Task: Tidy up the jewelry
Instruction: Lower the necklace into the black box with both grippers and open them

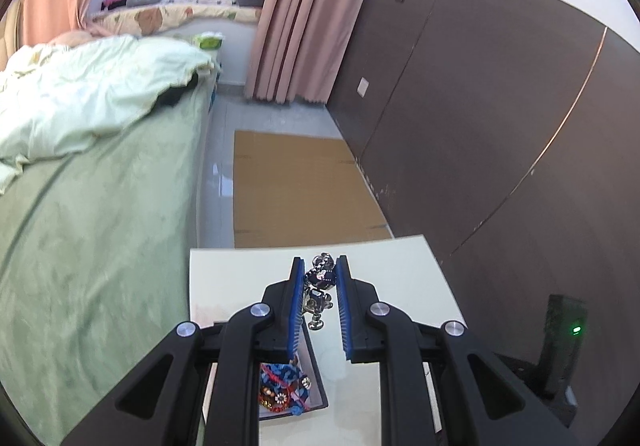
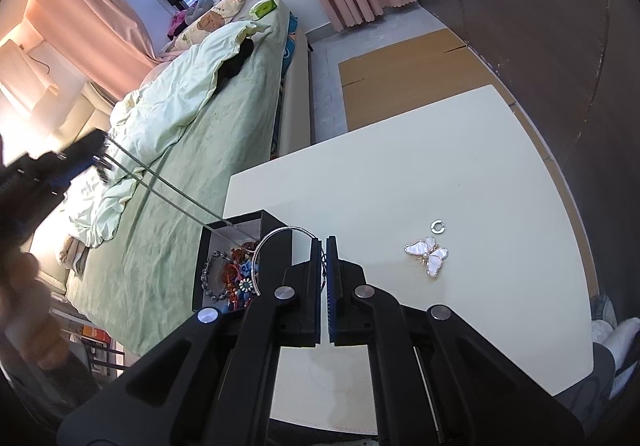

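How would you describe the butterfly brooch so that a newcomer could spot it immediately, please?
Start at the cream table beside the bed. On its bare top, right of the black jewelry box, lies the butterfly brooch. Its pearly white wings set it apart from the small silver open ring just beyond.

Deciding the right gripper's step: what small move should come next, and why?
Probably ease the right gripper leftward over the black box, then open. Its fingers pinch a silver bangle that hangs only partly over the box, which already holds beaded jewelry.
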{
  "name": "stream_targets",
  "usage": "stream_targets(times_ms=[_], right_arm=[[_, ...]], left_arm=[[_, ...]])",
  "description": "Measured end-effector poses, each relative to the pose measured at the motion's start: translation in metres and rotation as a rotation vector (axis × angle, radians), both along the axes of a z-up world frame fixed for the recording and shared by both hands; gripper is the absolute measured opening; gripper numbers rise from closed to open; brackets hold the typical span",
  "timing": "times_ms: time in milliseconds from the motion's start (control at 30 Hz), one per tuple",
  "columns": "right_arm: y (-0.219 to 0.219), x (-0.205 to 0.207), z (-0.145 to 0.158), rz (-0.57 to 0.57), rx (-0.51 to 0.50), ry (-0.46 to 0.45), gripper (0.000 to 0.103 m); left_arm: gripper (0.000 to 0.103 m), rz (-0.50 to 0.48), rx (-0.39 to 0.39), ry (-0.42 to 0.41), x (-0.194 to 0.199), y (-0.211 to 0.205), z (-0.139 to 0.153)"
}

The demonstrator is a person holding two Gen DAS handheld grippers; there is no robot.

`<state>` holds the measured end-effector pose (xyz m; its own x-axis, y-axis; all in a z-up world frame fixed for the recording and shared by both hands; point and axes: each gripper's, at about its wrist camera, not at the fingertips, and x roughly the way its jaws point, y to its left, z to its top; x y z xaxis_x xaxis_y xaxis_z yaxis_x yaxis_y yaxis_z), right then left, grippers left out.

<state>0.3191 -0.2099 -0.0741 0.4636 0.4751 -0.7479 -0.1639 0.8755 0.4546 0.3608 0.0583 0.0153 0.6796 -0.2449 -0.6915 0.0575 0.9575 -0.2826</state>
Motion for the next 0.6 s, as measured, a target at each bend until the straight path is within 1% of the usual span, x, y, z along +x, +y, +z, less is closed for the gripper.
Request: stream_targets(times_ms=[100,300,367,400,433,567,600], right_arm=[[0.003,-0.001,-0.001,0.007,-0.002,0.002,0.004],[0.012,0.002,0.000,0.021,-0.007,0.004,0.004],[0.016,0.003,0.000,0.027,-0.007,0.003,0.004],[0.019,0.004,0.000,0.032,-0.006,0.005,0.004],[0.021,0.005,0.000,0.035,-0.007,0.005,0.004],[0.038,0.009,-0.003,0.062,-0.009,0.011,0.004],[0.045,0.011,-0.005,0.071,-0.013,0.015,0.004]], left_arm=[[0.014,-0.012,-0.006,0.037,0.005,-0.001,-0.020],[0.015,-0.014,0.002,0.079,0.006,-0.002,-0.045],[0.020,0.003,-0.002,0.101,0.007,0.004,-0.052],[0.026,0.013,-0.006,0.110,0.007,0.007,-0.054],[0.028,0.021,-0.010,0.114,0.006,0.010,-0.057],[0.028,0.047,-0.016,0.125,0.000,0.026,-0.063],[0.030,0.053,-0.018,0.127,-0.001,0.030,-0.064]])
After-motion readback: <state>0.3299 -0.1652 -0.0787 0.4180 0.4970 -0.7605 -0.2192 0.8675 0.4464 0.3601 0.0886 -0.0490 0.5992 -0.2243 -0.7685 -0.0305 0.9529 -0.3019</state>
